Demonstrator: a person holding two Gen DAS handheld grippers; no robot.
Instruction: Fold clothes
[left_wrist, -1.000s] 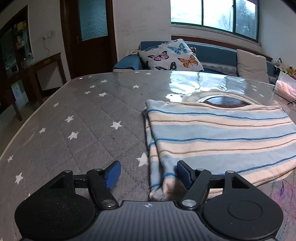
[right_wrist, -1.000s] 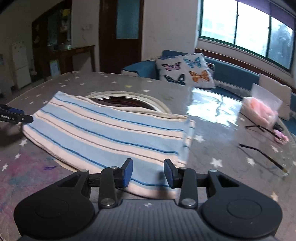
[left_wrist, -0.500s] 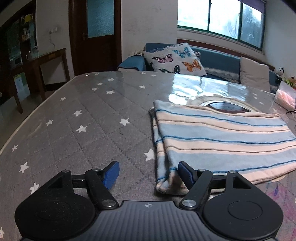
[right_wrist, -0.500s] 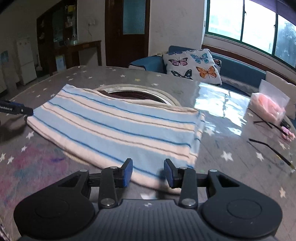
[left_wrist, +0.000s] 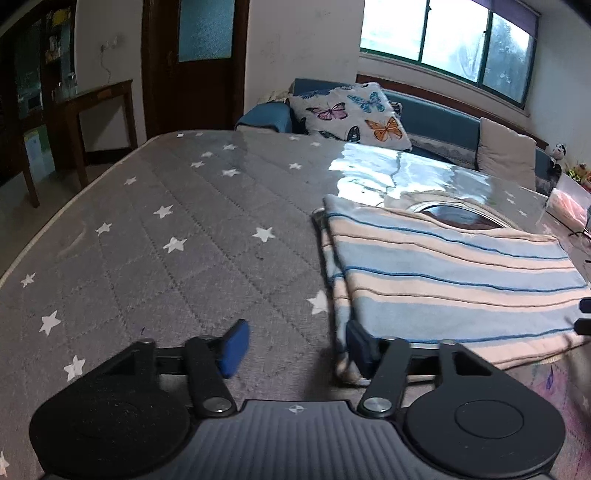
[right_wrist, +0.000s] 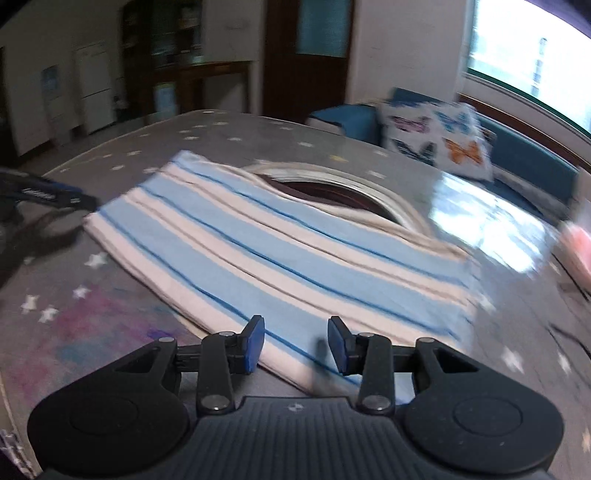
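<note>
The striped garment (left_wrist: 450, 280) already lies folded into a flat rectangle with doubled layers showing along its left edge, sitting on the star-print table cover (left_wrist: 177, 236), partly over a round opening in the table (right_wrist: 332, 188); so most of the folding looks done, and what's probably left is one more fold to halve it, or just a tidy-up of the edges.

The left gripper (left_wrist: 295, 345) has its blue pads spread wide with nothing between them; its right pad is touching or just over the garment's near left corner, hard to say which. The right gripper (right_wrist: 296, 343) is also spread apart and empty, hovering over the near edge of the cloth; that view is blurry, so fine detail is out.

As for writing: there's a small white label on the left gripper's finger seen in the right wrist view, but it's too smeared to read; nothing legible on the butterfly cushion (left_wrist: 351, 112) or the garment either.
</note>
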